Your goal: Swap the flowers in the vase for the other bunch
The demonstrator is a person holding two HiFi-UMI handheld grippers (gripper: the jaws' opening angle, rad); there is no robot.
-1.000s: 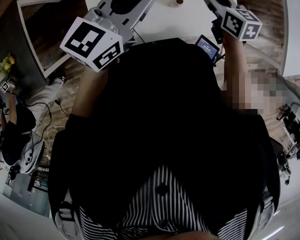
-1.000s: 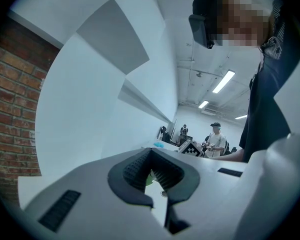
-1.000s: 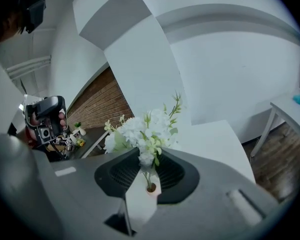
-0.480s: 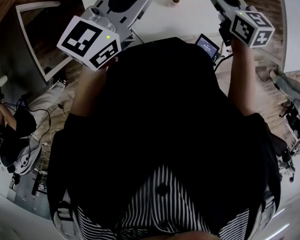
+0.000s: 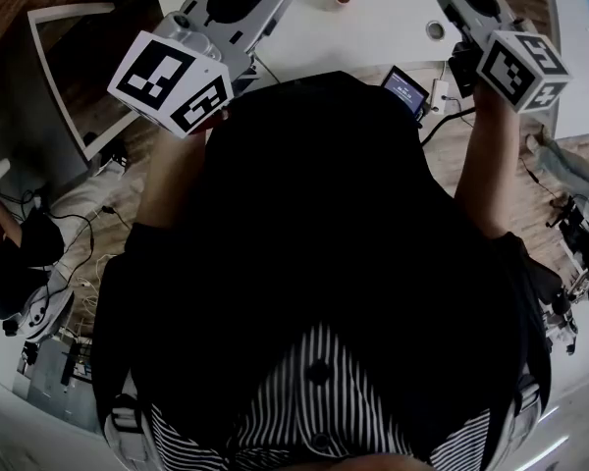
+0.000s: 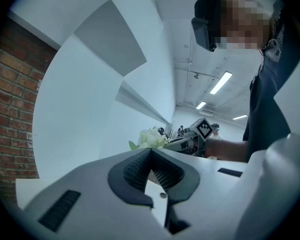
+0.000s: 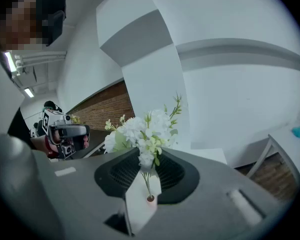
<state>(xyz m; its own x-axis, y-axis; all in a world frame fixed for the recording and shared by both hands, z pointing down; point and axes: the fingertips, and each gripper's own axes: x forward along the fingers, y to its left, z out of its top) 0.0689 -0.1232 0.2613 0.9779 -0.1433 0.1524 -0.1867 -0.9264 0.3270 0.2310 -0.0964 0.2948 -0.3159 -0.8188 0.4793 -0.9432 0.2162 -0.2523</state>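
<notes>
Fingers of my right gripper are pinched together on the thin green stems of the flowers, just under the white heads, which stand above the tips. Straight below that grip, down the slot between the fingers, I see the small brownish mouth of the vase. The stems run down to it, and I cannot tell whether their ends sit inside the mouth or hang just over it. My gripper hides the vase's body there.

The head view also shows only the vase's mouth, on the white table. The flowers up and right of it are cut off by the top edge.

My left gripper is left of the vase and not touching it. Its fingers are closed tip to tip with nothing between them, and past the tips it looks across at the flowers and my right gripper.

Right of the vase lies a small grey round thing that I cannot identify. Nearer to me than the vase, a small lit screen sits by the table's edge. My own dark torso covers most of the head view.
</notes>
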